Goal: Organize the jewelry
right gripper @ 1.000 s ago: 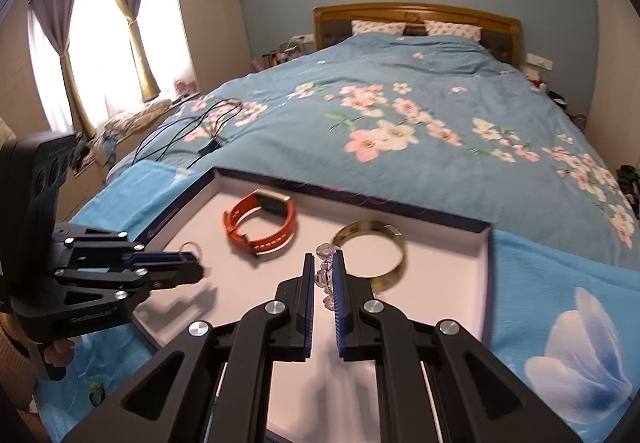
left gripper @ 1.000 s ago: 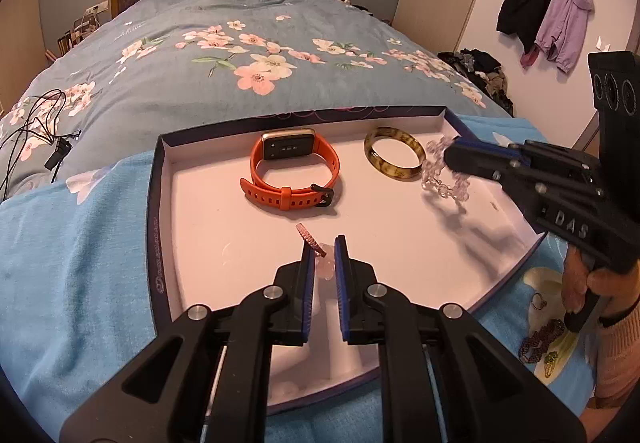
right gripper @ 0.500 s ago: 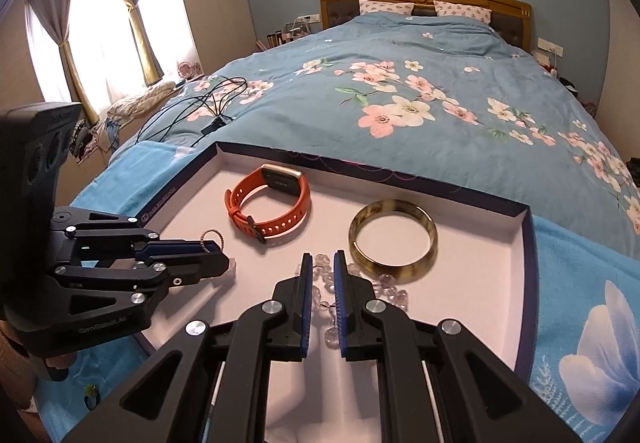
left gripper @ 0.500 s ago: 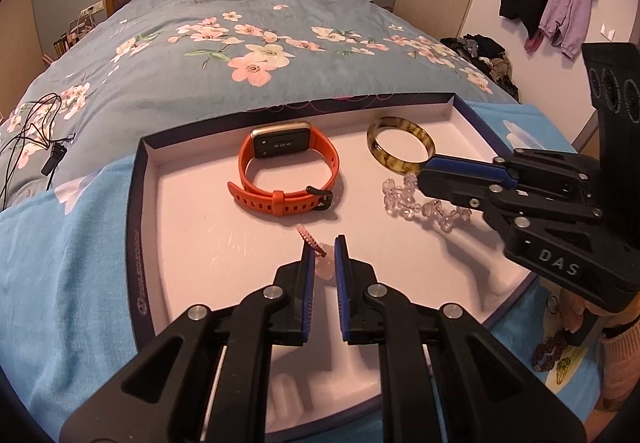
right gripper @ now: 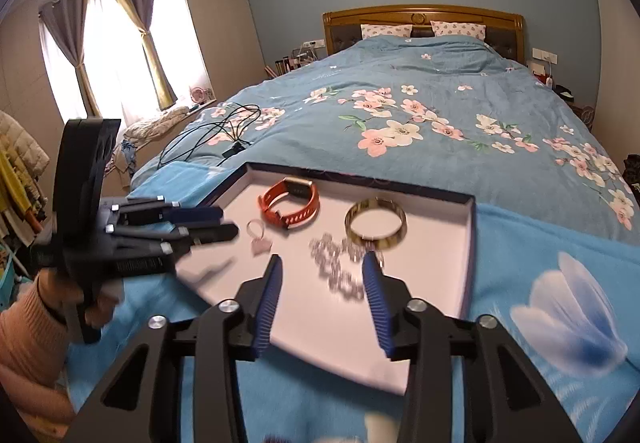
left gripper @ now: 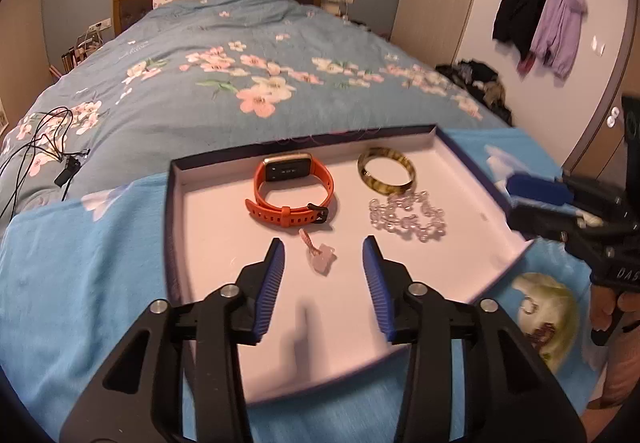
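A shallow white box tray (left gripper: pixel 208 227) (right gripper: pixel 436 275) lies on the bed. In it are an orange smartwatch (left gripper: pixel 294 187) (right gripper: pixel 290 201), a tortoiseshell bangle (left gripper: pixel 386 171) (right gripper: pixel 376 223), a clear bead bracelet (left gripper: pixel 408 217) (right gripper: pixel 336 267) and a small pink ring with a charm (left gripper: pixel 318 251) (right gripper: pixel 258 239). My left gripper (left gripper: pixel 324 255) is open and empty, its jaws either side of the pink ring. My right gripper (right gripper: pixel 322 271) is open and empty, just behind the bead bracelet. The left gripper also shows in the right wrist view (right gripper: pixel 208 223).
The tray sits on a light blue cloth (left gripper: pixel 80 283) over a floral bedspread (left gripper: pixel 240 83). Black cables (left gripper: pixel 44 147) lie at the bed's left. More small jewelry (left gripper: pixel 540 327) lies on the cloth right of the tray. Coats (left gripper: pixel 540 15) hang on the right wall.
Both grippers opened and pulled back. The left one let go of the pink ring, the right one let go of the bead bracelet; both pieces now lie in the tray.
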